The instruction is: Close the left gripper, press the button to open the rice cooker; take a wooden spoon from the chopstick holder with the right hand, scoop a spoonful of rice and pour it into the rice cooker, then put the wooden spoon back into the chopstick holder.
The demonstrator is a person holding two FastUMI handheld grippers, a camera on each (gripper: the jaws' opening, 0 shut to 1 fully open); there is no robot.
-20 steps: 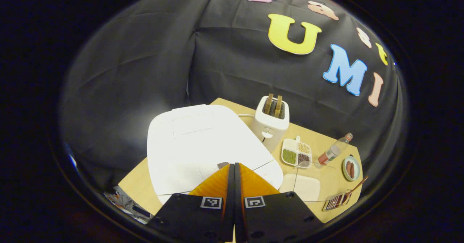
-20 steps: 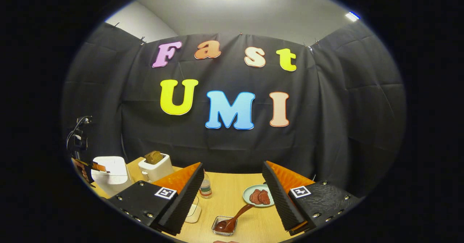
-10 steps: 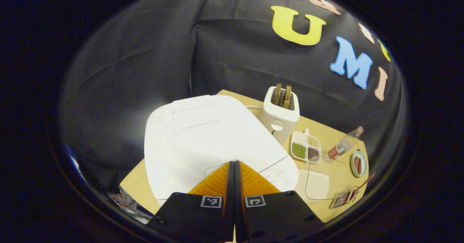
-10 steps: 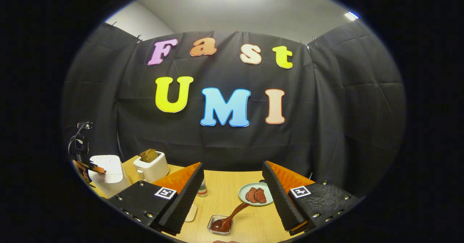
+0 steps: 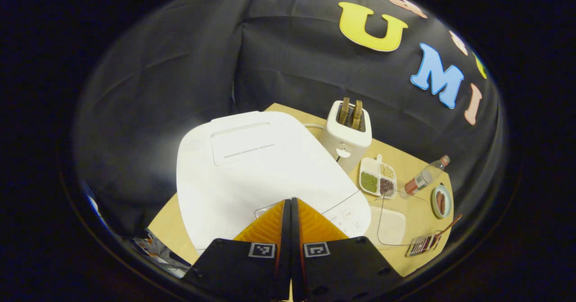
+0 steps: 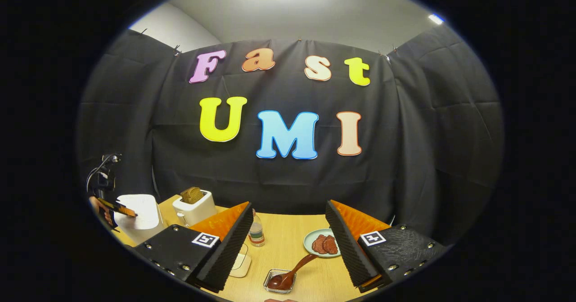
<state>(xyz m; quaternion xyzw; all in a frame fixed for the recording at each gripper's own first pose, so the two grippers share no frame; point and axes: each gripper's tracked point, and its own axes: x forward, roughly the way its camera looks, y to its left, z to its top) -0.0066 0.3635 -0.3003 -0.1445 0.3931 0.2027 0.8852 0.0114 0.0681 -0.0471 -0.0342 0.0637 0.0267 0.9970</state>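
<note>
The white rice cooker (image 5: pixel 252 158) has its lid down. My left gripper (image 5: pixel 291 200) is shut with nothing in it, its tips over the cooker's front edge by the outlined button (image 5: pixel 265 210). Seen from the right gripper view, the left gripper (image 6: pixel 118 208) hangs at the cooker (image 6: pixel 140 213). My right gripper (image 6: pixel 288 206) is open and empty, above the table. Below it, the wooden spoon (image 6: pixel 291 272) rests with its bowl in the small clear chopstick holder (image 6: pixel 272 278). In the left gripper view the spoon (image 5: pixel 445 229) and holder (image 5: pixel 420 244) lie at the table's right end, beside the clear rice container (image 5: pixel 390 223).
A toaster (image 5: pixel 347 128) with bread stands behind the cooker. A divided dish of beans (image 5: pixel 378 180), a bottle (image 5: pixel 423 178) and a plate of meat (image 5: pixel 441 201) sit to the right. In the right gripper view, the plate (image 6: pixel 325 243) and bottle (image 6: pixel 256 232) stand beyond the spoon.
The left gripper has drawn back from the lid, so the cooker's front panel and button outline have come into sight. The lid stays down. The right gripper only sways slightly.
</note>
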